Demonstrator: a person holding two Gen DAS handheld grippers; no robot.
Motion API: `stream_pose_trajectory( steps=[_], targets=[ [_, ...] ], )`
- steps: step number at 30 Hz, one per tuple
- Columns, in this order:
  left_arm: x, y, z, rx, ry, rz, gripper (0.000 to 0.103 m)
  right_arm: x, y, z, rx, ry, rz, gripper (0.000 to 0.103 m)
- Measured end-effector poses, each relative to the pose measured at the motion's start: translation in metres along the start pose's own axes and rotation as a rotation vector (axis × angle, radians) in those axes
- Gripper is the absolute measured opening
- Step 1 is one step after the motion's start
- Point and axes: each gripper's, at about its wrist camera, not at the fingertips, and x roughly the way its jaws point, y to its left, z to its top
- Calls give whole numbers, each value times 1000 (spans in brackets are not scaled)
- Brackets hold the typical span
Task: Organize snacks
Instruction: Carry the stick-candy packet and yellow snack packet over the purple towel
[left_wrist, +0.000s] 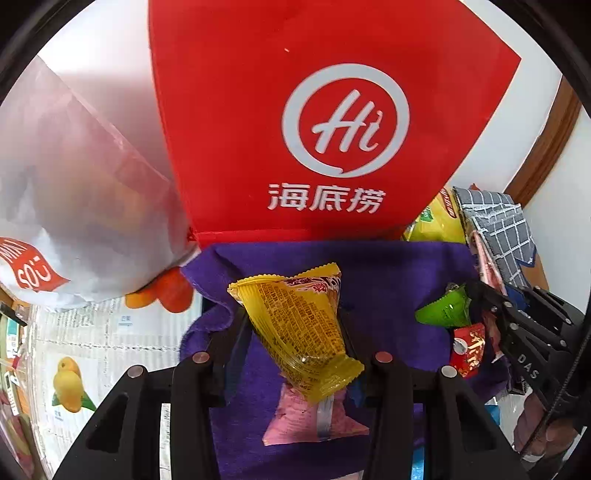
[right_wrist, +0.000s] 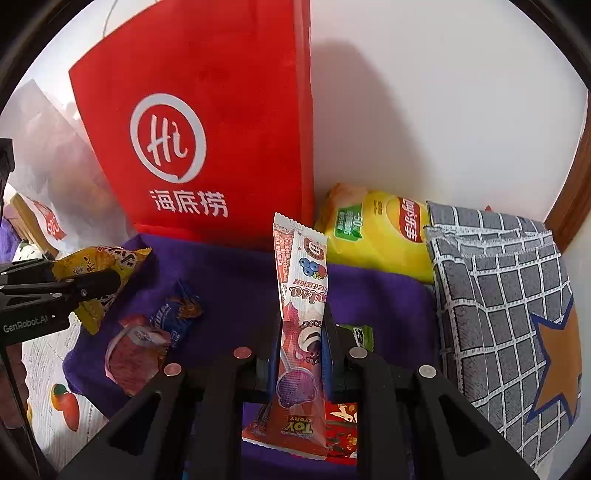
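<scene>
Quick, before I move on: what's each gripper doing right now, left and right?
Left gripper: closed on the yellow snack packet.
Right gripper: closed on the pink lollipop packet.

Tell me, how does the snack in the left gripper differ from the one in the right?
The yellow packet is short, wide and crinkled; the lollipop packet is long, narrow and flat. The yellow packet shows dense small print, while the lollipop packet shows cartoon fruit and a Toy Story label. The yellow packet leans; the lollipop packet stands nearly upright. Both are sealed wrappers pinched between fingers above the purple cloth.
</scene>
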Motion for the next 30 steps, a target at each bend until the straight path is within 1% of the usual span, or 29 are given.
stream_pose_trajectory(
  steps=[5,23,30],
  targets=[
    [2,-8,-3,23,2,-8,43,4,-1,-1,-4,3,1,18],
    [0,-7,-3,23,6,-15,43,13,5,1,-47,37,-6,19],
    [4,-10,-4,28,17,-7,43,15,2,1,-65,47,-27,19]
  ],
)
